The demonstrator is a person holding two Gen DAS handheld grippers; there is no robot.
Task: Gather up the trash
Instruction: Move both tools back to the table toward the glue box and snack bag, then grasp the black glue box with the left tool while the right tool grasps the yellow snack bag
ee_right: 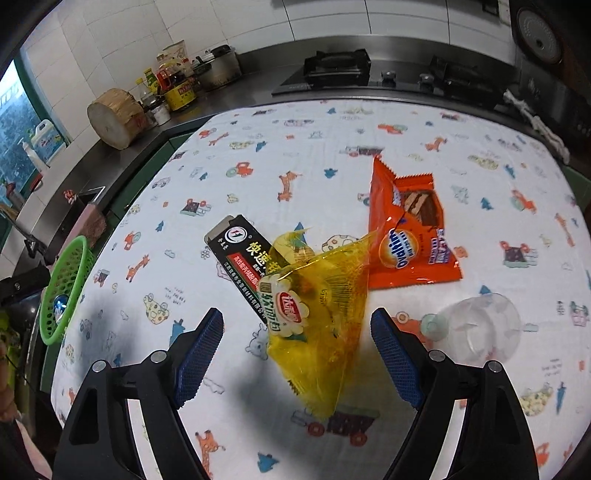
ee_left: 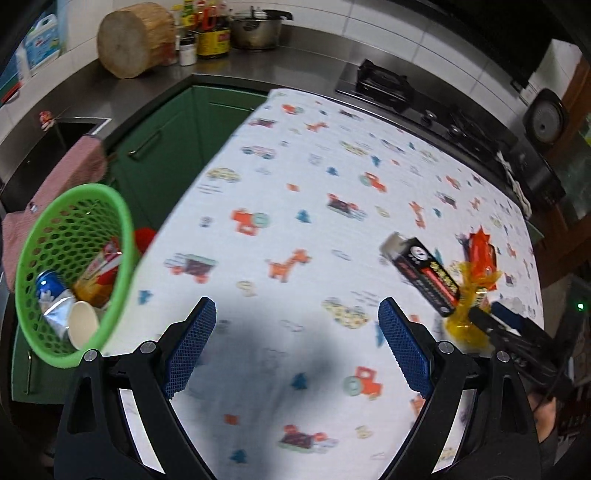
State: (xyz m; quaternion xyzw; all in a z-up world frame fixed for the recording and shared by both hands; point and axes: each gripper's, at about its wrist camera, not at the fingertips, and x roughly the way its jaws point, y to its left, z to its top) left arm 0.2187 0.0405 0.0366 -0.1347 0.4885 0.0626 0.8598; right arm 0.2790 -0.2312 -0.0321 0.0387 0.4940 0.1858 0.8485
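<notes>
A green mesh basket (ee_left: 122, 236) hangs off the table's left edge and holds a crushed blue can (ee_left: 51, 291), a paper cup (ee_left: 83, 323) and wrappers. On the patterned cloth lie a yellow transparent wrapper (ee_right: 317, 317), a black box (ee_right: 240, 251), an orange snack bag (ee_right: 406, 229) and a clear plastic bottle (ee_right: 476, 332). My right gripper (ee_right: 297, 328) is open, its jaws on either side of the yellow wrapper. My left gripper (ee_left: 297, 321) is open and empty over bare cloth, to the right of the basket. The right gripper also shows in the left wrist view (ee_left: 491, 317).
The table (ee_left: 295, 155) carries a white cloth with cartoon prints. Behind it runs a steel counter with a wooden chopping block (ee_left: 135, 38), bottles, a pot (ee_left: 256, 29) and a gas hob (ee_right: 336, 68). Green cabinets (ee_left: 166, 140) and a sink stand to the left.
</notes>
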